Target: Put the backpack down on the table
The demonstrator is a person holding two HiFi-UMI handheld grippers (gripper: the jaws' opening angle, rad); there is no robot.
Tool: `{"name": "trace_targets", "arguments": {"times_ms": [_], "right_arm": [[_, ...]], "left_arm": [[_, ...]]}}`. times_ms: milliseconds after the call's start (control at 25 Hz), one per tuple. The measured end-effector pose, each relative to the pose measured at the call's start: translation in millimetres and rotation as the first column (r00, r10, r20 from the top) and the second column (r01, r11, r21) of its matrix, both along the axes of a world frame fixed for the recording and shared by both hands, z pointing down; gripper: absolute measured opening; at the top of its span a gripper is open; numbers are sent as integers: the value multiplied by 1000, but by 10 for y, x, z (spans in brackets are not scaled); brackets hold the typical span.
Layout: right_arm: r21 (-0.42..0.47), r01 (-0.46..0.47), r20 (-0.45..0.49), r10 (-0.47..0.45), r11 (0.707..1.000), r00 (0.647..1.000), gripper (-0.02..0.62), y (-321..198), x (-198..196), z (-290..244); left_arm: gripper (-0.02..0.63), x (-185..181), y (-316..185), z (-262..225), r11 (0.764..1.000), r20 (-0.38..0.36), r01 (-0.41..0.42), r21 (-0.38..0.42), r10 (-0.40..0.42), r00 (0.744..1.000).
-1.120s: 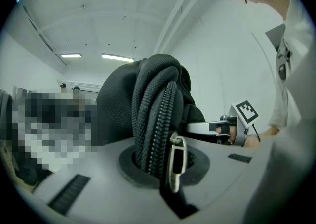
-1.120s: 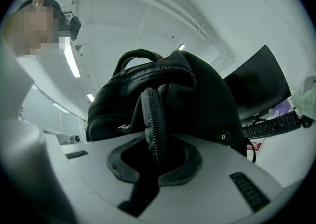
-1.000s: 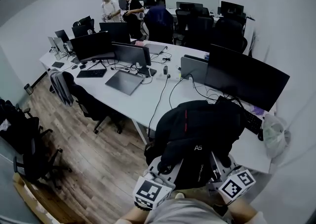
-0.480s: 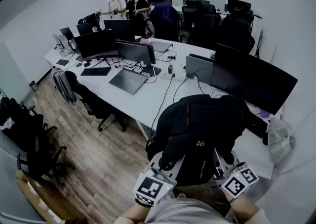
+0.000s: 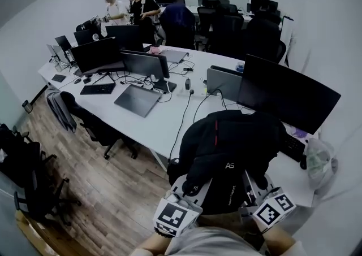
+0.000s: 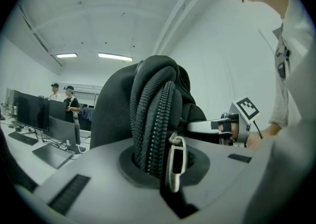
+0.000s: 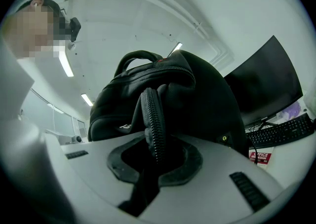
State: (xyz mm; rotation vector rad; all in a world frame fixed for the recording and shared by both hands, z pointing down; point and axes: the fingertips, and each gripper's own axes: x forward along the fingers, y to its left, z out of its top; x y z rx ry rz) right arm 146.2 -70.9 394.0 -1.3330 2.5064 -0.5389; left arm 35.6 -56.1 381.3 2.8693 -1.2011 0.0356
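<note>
A large monitor [image 5: 288, 98], a keyboard [image 5: 292, 147] and a plastic bag [image 5: 320, 162] stand close together.

I am holding one backpack [image 5: 229, 147] with two grippers, my left gripper [image 6: 159, 166] and my right gripper [image 7: 154, 161]. On the table [image 5: 169, 122] I am counting one big monitor [image 5: 285, 94] close by and three smaller monitors [image 5: 144, 63] grouped at the left; the far ones are too small to count. I am also counting two keyboards [image 5: 97, 88], one plastic bag [image 5: 319, 161] and three people [image 5: 138, 6] standing at the back.
</note>
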Motion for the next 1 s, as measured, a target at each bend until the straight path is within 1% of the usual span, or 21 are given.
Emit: {"name": "trace_targets", "arguments": {"times_ms": [400,640,800,1000], "right_arm": [[9,-97,-22,98,995,995,46,-701,-383,-7],[5,-140,-28,140,990,990,46,-1005,-656,-12],[-8,-151,-31,151,988,988,46,-1154,-834,-16],[-19,-142,-34,141,990,989,46,-1326,-968,-21]], "left_arm": [[20,-391,-792,15,996,-24,-88,2,88,996],[20,-661,-1134,7,991,-34,-130,2,130,991],[20,-839,-1298,-1,991,-34,-134,-5,134,990],[20,-970,-1461,-9,992,-40,-129,-9,129,991]]}}
